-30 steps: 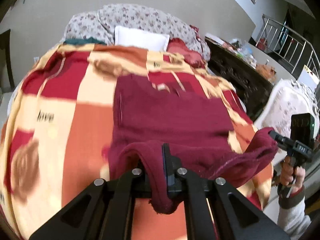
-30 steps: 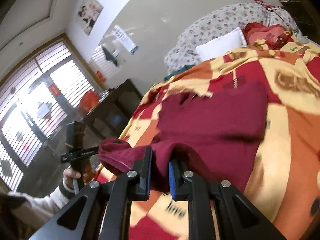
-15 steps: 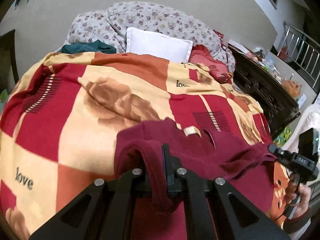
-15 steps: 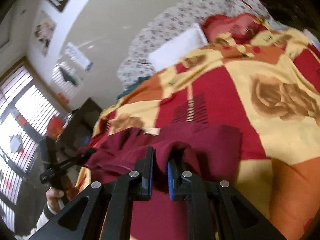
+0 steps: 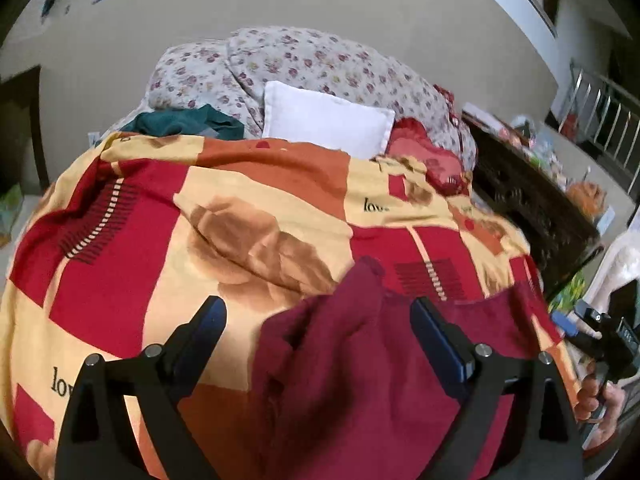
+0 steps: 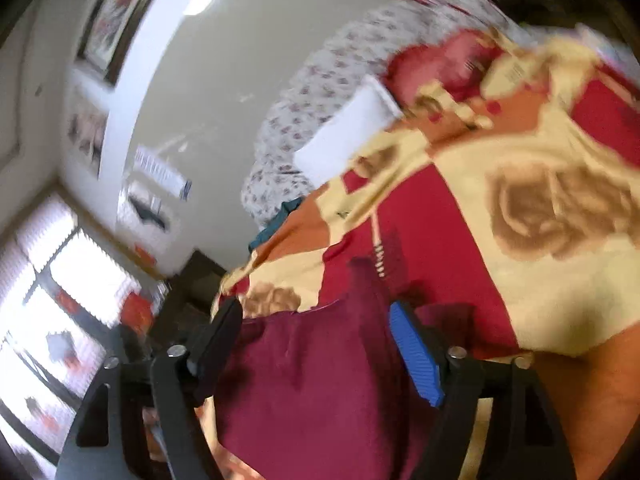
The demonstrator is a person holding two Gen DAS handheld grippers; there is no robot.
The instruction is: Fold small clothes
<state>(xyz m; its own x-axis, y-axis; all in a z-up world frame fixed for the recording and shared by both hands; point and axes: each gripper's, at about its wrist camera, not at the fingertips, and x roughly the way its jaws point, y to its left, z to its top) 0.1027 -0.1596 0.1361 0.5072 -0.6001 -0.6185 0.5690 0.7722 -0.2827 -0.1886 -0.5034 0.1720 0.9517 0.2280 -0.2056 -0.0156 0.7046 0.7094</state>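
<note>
with both sets of jaws spread wide and nothing pinched between them, the dark red garment lies loose on the patterned blanket, near the foot end of the bed and close under both tools. the left gripper sits low over the cloth's left part, its fingers straddling a raised ridge of fabric that pokes up between them without being clamped. the right gripper hangs over the other side of the same garment, also wide apart, one blue pad just beside a bunched fold; that view is smeared by motion, so fine detail of the cloth edge there is hard to read. in the left view the person's right hand shows at the far right edge around its handle.

the cloth looks doubled over, with a thick rumpled upper edge toward the pillows, which suits a fold just laid down: holding both tools open above it lets the fabric settle flat under its own weight. i'd judge one fold made and the piece not yet tidy, since the top edge stands up in a peak.

farther up the bed rest a white pillow, a floral quilt and a teal cloth, all well apart from the work.
</note>
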